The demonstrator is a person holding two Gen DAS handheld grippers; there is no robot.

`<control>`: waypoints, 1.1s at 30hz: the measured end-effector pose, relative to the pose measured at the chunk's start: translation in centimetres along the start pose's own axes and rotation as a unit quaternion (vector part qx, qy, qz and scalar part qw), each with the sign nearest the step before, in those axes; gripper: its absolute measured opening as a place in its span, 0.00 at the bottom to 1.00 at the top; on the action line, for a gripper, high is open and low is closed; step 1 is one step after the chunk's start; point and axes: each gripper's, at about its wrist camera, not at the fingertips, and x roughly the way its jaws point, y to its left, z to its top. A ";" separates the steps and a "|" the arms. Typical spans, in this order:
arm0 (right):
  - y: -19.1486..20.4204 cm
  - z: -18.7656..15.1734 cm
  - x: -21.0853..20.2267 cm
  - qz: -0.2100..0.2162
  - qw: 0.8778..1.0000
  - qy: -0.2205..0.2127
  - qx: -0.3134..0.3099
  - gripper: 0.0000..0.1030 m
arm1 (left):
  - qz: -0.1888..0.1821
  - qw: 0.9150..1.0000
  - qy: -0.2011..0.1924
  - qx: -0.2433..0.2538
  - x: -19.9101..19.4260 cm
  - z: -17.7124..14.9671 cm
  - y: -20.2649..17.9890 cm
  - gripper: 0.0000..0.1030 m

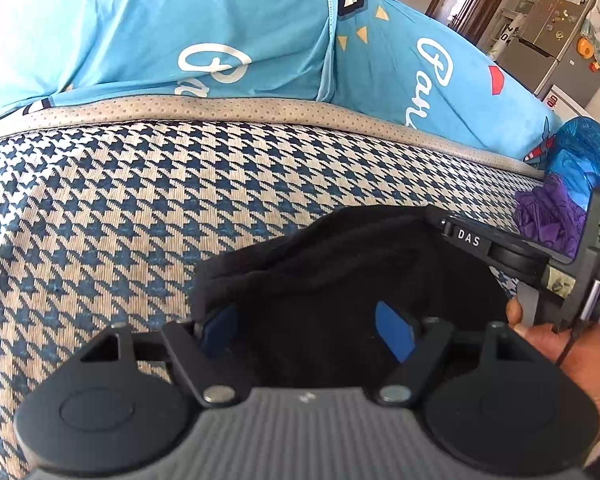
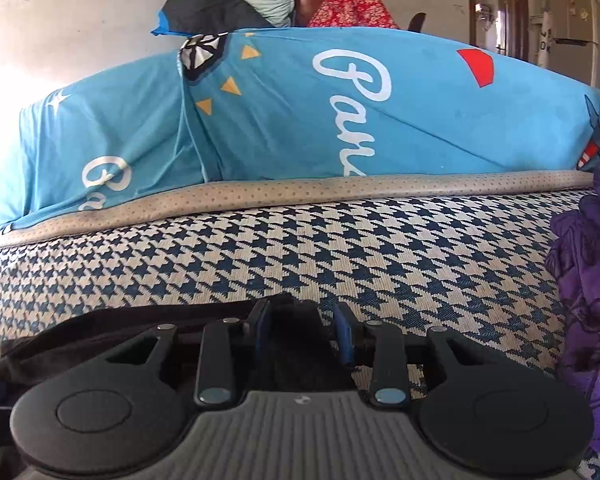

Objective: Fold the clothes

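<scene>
Black garment [image 1: 352, 264] sits between my left hand-held gripper [image 1: 308, 326], jaws wide, unclamped; right hand-held gripper [image 2: 304, 330] grip unclear.

Houndstooth seat [image 2: 340, 248] open ahead; blue bedding [image 2: 300, 120] blocks back, purple cloth [image 2: 588, 280] crowds right.

Brightness: I get bright daylight in both views.
Glare: the wall [image 2: 40, 32] up-left of my right gripper [image 2: 305, 334] is blown out white; the left view burns out in the same corner.
Shadow: the black cloth [image 1: 340, 264] between my left gripper's [image 1: 306, 326] fingers shows almost no detail.
Distortion: strong fisheye; the sofa [image 2: 260, 240] edge bows, corners go dark.
Focus: the gripper bodies nearest each lens look soft.
</scene>
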 end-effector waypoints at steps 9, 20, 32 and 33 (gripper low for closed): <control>-2.2 0.8 -0.3 -0.028 0.996 -0.007 0.081 0.18 | -0.017 0.999 -0.037 -0.017 -1.4 0.6 1.2 0.73; 2.6 1.0 -3.2 0.224 0.973 0.028 -0.055 0.19 | -0.018 1.000 -0.004 0.001 -1.3 0.7 0.4 0.76; 5.6 -1.0 -2.3 0.281 0.947 0.091 -0.125 0.11 | 0.015 0.997 0.018 0.076 -1.2 0.4 -0.1 0.87; 5.8 -1.1 -2.0 0.277 0.947 0.096 -0.127 0.11 | 0.017 0.997 0.021 0.075 -1.1 0.4 0.0 0.87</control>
